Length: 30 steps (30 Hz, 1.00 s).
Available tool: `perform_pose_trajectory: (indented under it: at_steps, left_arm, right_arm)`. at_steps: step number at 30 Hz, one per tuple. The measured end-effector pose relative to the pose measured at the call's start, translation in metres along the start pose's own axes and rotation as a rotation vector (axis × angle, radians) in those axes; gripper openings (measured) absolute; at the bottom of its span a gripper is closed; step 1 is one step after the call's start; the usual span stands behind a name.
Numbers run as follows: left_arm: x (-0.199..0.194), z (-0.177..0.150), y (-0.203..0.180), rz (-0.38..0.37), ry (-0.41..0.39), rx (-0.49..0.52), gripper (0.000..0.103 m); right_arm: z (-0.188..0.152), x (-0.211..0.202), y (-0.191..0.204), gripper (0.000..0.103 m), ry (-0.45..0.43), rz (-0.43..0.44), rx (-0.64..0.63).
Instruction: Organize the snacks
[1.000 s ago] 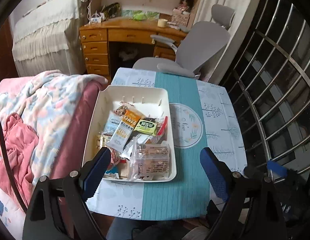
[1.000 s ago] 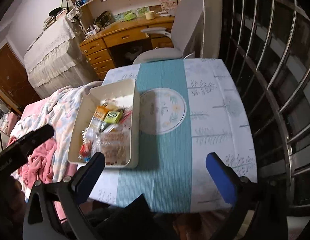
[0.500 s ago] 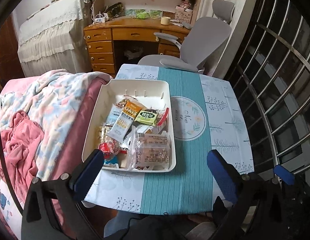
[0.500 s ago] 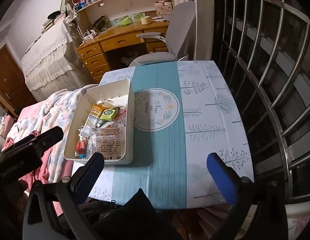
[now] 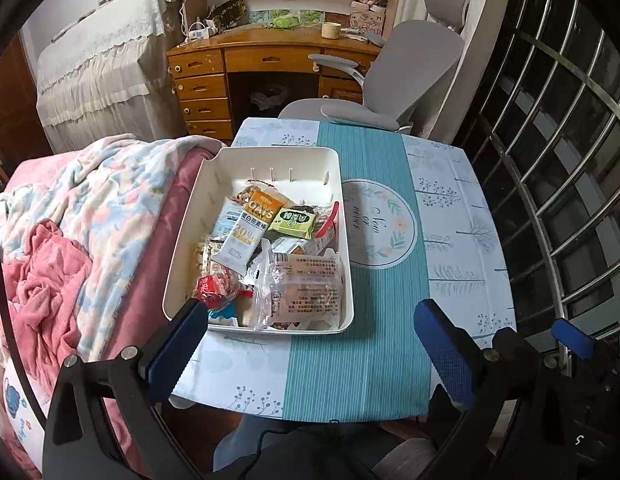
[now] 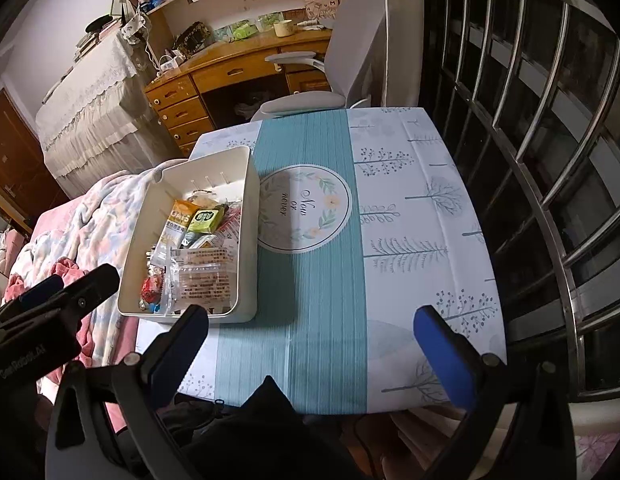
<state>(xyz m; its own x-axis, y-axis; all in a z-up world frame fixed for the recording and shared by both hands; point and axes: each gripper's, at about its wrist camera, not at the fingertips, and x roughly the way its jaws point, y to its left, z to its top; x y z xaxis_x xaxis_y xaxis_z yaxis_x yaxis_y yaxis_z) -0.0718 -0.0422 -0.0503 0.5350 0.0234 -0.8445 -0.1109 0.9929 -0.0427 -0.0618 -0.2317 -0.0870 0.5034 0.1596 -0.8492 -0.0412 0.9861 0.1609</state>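
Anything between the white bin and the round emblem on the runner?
Nothing: only bare teal runner lies between white bin and emblem, in the right wrist view.

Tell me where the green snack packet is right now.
The green snack packet lies in the white bin on the table's left side, toward the bin's far right, right beside the orange oats bar.

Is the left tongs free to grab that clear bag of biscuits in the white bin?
Probably yes. The left tongs stand wide open and empty, and the clear bag lies on top at the white bin's near end, uncovered.
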Motion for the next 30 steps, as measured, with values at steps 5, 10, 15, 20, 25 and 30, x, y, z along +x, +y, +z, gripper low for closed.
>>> perform_pose_trajectory:
  at_steps: [5,10,15,20,25,30]
  left_arm:
    - [0.0,0.004,-0.006,-0.011,-0.013,0.013,0.102]
    - [0.004,0.007,-0.013,-0.015,-0.005,0.031,0.102]
    - [0.008,0.008,-0.016,-0.018,0.006,0.037,0.102]
    - [0.011,0.007,-0.017,-0.019,0.01,0.04,0.102]
    - [0.012,0.006,-0.016,-0.018,0.014,0.043,0.102]
    - [0.014,0.004,-0.017,-0.015,0.016,0.045,0.102]
  right_arm:
    - [0.002,0.003,-0.004,0.103,0.007,-0.003,0.005]
    - [0.004,0.008,-0.009,0.103,0.025,-0.006,0.008]
    - [0.004,0.011,-0.012,0.103,0.038,-0.007,0.014]
    - [0.004,0.015,-0.014,0.103,0.055,-0.004,0.017]
    - [0.004,0.018,-0.015,0.103,0.066,-0.003,0.02]
    - [0.001,0.022,-0.014,0.103,0.08,0.002,0.025]
